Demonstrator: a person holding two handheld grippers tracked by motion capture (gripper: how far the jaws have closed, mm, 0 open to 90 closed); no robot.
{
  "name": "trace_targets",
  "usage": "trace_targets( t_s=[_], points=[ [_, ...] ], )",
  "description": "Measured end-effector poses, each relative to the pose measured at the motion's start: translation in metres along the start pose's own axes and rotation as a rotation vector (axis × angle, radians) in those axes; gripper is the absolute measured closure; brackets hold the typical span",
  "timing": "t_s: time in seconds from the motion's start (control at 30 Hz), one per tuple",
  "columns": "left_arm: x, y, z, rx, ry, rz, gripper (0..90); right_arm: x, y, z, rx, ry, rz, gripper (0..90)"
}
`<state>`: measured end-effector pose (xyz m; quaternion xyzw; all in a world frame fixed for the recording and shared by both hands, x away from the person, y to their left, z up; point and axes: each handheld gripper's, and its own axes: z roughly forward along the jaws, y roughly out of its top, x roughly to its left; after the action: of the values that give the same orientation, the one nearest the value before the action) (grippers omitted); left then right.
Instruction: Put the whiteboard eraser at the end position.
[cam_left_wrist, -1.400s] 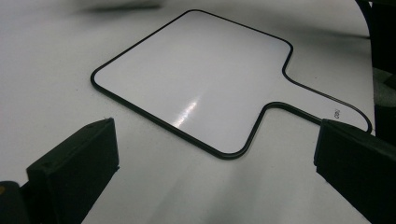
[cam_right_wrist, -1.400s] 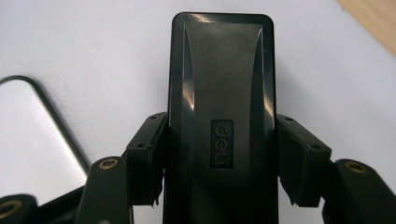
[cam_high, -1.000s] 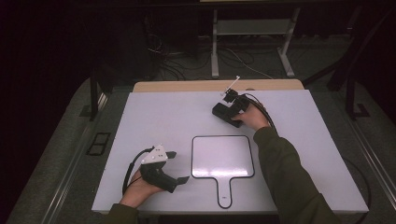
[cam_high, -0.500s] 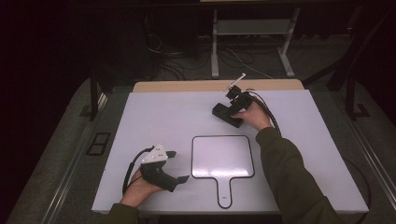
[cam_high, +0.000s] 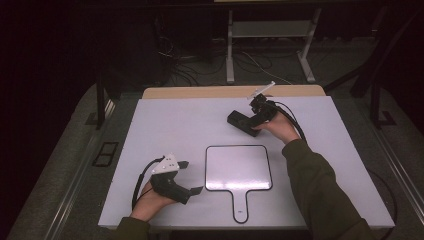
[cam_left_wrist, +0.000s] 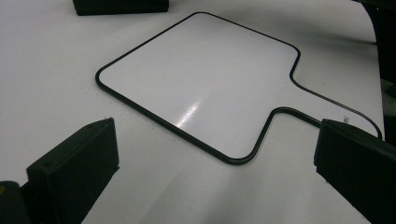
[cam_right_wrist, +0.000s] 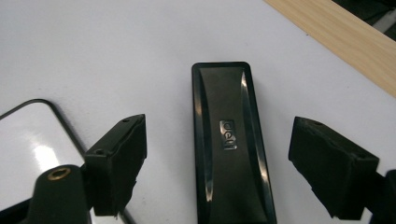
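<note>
Two things lie on your white table (cam_high: 170, 125), which has a smooth matte top and a pale wooden strip along its far edge. One is a paddle-shaped whiteboard (cam_high: 239, 167): a flat, glossy white panel with rounded corners, a thin black rim and a short handle pointing toward you, lying in the near middle. The other is a black eraser block (cam_right_wrist: 231, 144), a long rounded rectangle of shiny moulded plastic with a small embossed label, lying beyond the board toward the far right.

Your right gripper (cam_right_wrist: 233, 163) sits at the block, its jaws wide apart with the block between them and touching neither. Your left gripper (cam_high: 192, 177) rests near the table's front left, just beside the board, its jaws spread wide and empty.
</note>
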<state>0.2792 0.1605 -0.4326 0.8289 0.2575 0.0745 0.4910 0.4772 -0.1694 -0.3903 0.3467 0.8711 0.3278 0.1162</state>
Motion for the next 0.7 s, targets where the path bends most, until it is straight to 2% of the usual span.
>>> trace_targets(
  t_s=[0.17,0.3,0.53,0.7],
  points=[
    [0.000,0.001,0.000,-0.005,0.003,-0.006,0.0,0.002,-0.007,-0.006,-0.023,0.027,0.043,17.3],
    [0.000,0.000,0.000,0.002,0.000,-0.001,0.0,0.006,-0.013,-0.011,-0.027,0.041,0.026,17.3],
    [0.000,-0.001,-0.002,0.010,-0.003,0.002,0.0,0.013,-0.024,-0.023,-0.081,0.070,0.040,17.3],
    [0.001,-0.002,-0.002,0.006,-0.001,-0.001,0.0,0.018,-0.031,-0.028,-0.107,0.067,0.039,17.3]
  ],
)
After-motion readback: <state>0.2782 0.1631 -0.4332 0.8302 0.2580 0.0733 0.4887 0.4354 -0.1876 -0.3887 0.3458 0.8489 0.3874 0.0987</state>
